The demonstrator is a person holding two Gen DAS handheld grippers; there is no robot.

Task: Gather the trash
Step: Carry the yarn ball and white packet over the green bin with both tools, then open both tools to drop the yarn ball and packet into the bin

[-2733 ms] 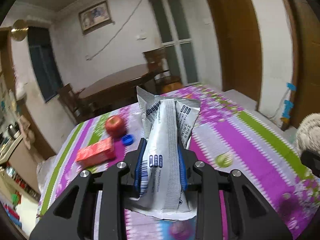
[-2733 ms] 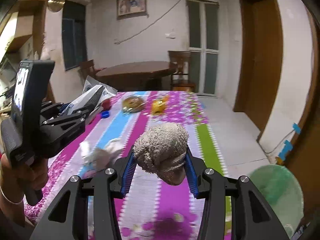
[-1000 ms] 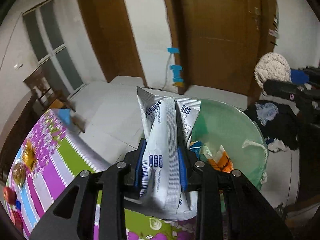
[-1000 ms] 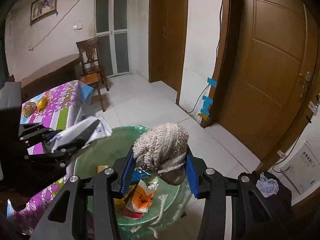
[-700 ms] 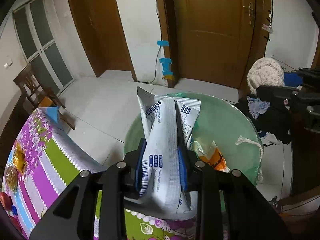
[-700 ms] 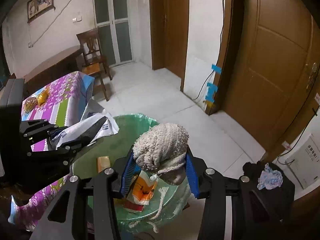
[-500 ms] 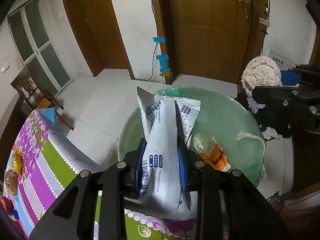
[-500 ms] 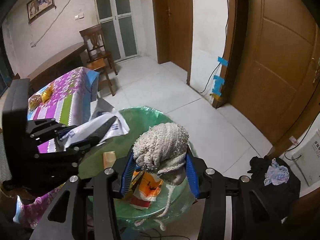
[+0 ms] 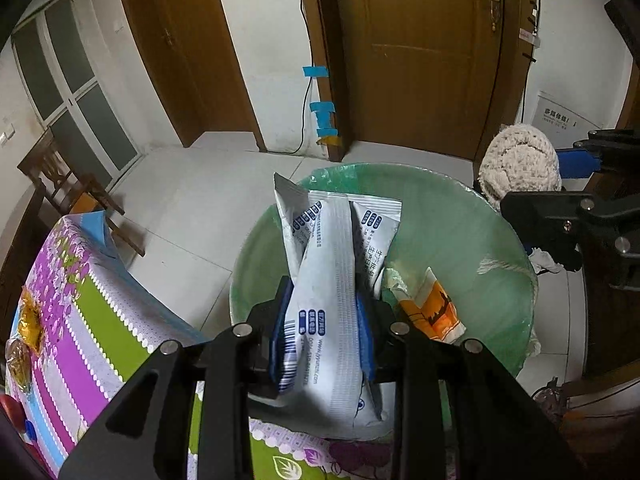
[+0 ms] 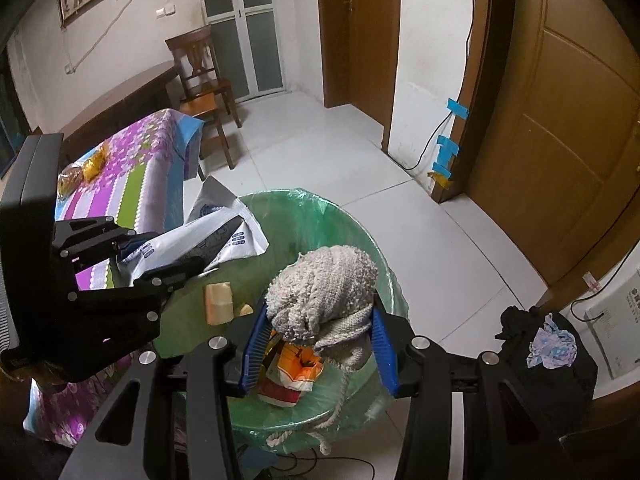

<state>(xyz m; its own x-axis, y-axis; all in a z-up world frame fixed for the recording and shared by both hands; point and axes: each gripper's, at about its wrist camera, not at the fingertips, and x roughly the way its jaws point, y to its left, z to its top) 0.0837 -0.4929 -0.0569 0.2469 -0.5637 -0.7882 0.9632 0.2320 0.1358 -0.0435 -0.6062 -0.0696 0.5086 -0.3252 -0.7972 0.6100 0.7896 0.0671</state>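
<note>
Both tongs hover over the green-lined bin (image 10: 360, 240) at frame centre, left tongs (image 9: 320, 340) clamping the white wrapper (image 9: 332, 280), right tongs (image 10: 318, 344) gripping a knitted rag (image 10: 324, 292) (poised, seemingly, for dropping).

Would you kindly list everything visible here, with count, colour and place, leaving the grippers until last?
Round bin with green plastic liner: one, green, on the floor beside the table.
Orange and white carton: one, inside the bin.
White foil wrapper with blue print: one, over the bin.
Beige knitted cloth ball: one, over the bin.
Flowered striped tablecloth: one, purple, green and white, left of the bin.
Wooden chair: one, brown, behind the table.
Left gripper: black, blue pads, shut on the wrapper.
Right gripper: black, blue pads, shut on the cloth ball.
</note>
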